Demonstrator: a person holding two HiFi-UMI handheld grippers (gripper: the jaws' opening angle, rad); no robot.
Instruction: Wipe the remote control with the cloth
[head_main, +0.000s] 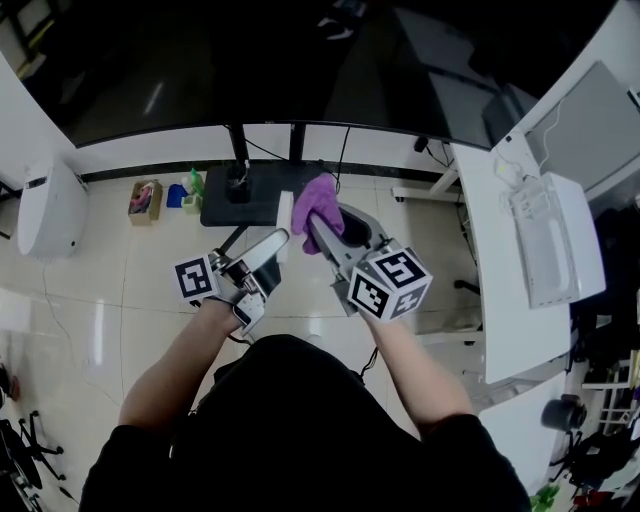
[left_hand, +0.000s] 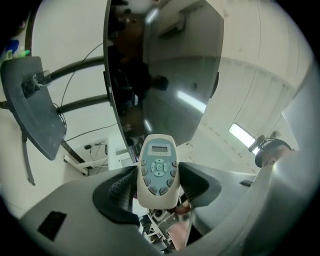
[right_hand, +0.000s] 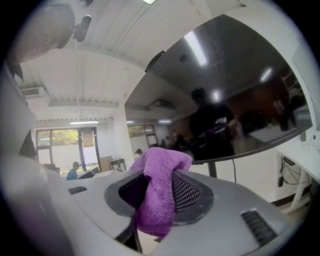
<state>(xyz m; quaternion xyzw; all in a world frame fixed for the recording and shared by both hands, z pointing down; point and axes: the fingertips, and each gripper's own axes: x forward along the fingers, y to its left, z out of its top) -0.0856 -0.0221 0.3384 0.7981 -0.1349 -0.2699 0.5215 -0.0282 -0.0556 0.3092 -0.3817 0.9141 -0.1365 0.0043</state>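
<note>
Clamping smooth oblong remote control (left_hand: 158, 167), left gripper (left_hand: 159, 186) sits seemingly beside right gripper (right_hand: 156, 195) pinching fuzzy purple cloth (right_hand: 161, 165)

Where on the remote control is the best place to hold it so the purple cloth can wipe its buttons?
Hold the remote control by its lower end, coming in from that end, jaws on the two narrow side edges, as the left gripper does now. Its long, flat body then sticks out with the screen and most buttons bare for the cloth in the right gripper.
</note>
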